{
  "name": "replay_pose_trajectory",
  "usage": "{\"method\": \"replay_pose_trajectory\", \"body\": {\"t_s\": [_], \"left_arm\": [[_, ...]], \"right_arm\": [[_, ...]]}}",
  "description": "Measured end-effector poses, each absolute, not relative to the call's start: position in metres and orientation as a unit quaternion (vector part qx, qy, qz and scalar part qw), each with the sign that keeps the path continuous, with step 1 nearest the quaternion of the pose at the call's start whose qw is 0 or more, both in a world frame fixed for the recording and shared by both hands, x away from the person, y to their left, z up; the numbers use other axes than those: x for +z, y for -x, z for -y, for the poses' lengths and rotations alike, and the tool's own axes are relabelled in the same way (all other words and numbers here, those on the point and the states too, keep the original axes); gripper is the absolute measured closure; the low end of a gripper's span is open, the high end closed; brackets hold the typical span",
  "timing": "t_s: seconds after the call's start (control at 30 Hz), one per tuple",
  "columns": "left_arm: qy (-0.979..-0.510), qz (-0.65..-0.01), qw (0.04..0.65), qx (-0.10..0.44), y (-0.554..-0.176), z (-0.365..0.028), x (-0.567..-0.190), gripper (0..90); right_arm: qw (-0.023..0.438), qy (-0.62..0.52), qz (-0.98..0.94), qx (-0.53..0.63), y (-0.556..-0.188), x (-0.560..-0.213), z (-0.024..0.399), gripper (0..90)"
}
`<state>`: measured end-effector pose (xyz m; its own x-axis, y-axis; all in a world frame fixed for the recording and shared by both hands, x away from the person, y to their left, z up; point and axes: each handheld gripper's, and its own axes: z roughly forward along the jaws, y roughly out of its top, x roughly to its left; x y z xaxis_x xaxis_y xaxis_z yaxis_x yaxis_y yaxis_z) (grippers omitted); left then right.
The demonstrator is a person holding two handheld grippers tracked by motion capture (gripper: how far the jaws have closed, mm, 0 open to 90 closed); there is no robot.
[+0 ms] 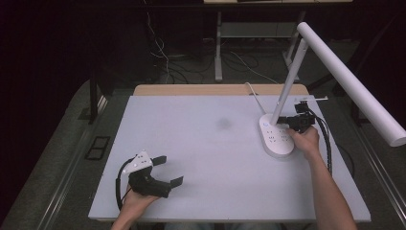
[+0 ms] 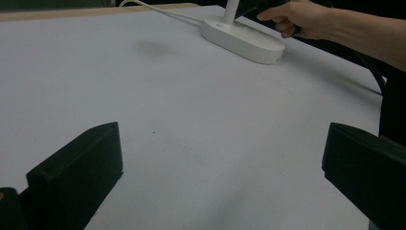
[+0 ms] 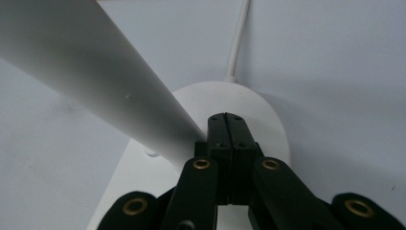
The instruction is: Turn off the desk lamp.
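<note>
A white desk lamp stands at the right of the table on an oval base (image 1: 276,136) with sockets on top. Its slanted stem (image 1: 289,81) carries a long tube head (image 1: 349,79). My right gripper (image 1: 283,120) is shut with nothing between its jaws. In the right gripper view its tips (image 3: 226,120) sit over the base (image 3: 258,115), right beside the foot of the stem (image 3: 95,72). My left gripper (image 1: 171,169) rests open at the front left of the table. In the left gripper view (image 2: 220,172) its jaws stand wide apart over bare tabletop.
The lamp's white cable (image 1: 253,96) runs from the base to the table's far edge. The white table (image 1: 206,143) stretches between the two grippers. The lamp head overhangs the right edge. The right hand (image 2: 297,17) shows beside the base (image 2: 242,38).
</note>
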<state>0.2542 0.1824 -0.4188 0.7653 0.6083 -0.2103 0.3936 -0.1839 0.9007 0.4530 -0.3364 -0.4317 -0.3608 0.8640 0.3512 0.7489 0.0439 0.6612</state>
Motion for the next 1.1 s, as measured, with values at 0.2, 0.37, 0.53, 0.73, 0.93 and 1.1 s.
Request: {"method": "replay_pose_trajectory", "body": {"t_s": [0.2, 0.37, 0.53, 0.73, 0.93, 1.1], "left_arm": [[-0.761, -0.331, 0.549, 0.099, -0.255, -0.183, -0.419, 0.0], [-0.762, -0.330, 0.548, 0.098, -0.255, -0.182, -0.419, 0.0], [-0.760, -0.332, 0.551, 0.098, -0.254, -0.183, -0.418, 0.0], [-0.761, -0.328, 0.551, 0.098, -0.254, -0.182, -0.418, 0.0], [-0.761, -0.324, 0.553, 0.095, -0.252, -0.181, -0.417, 0.0], [-0.760, -0.324, 0.555, 0.096, -0.252, -0.182, -0.417, 0.0]], "right_arm": [[0.071, -0.564, -0.713, 0.411, -0.453, -0.430, 0.336, 90.0], [0.075, -0.567, -0.714, 0.405, -0.452, -0.428, 0.337, 90.0], [0.079, -0.565, -0.712, 0.410, -0.449, -0.424, 0.339, 90.0], [0.084, -0.569, -0.703, 0.418, -0.440, -0.415, 0.339, 90.0], [0.096, -0.564, -0.703, 0.422, -0.429, -0.403, 0.344, 90.0], [0.103, -0.566, -0.702, 0.421, -0.417, -0.395, 0.344, 89.8]]}}
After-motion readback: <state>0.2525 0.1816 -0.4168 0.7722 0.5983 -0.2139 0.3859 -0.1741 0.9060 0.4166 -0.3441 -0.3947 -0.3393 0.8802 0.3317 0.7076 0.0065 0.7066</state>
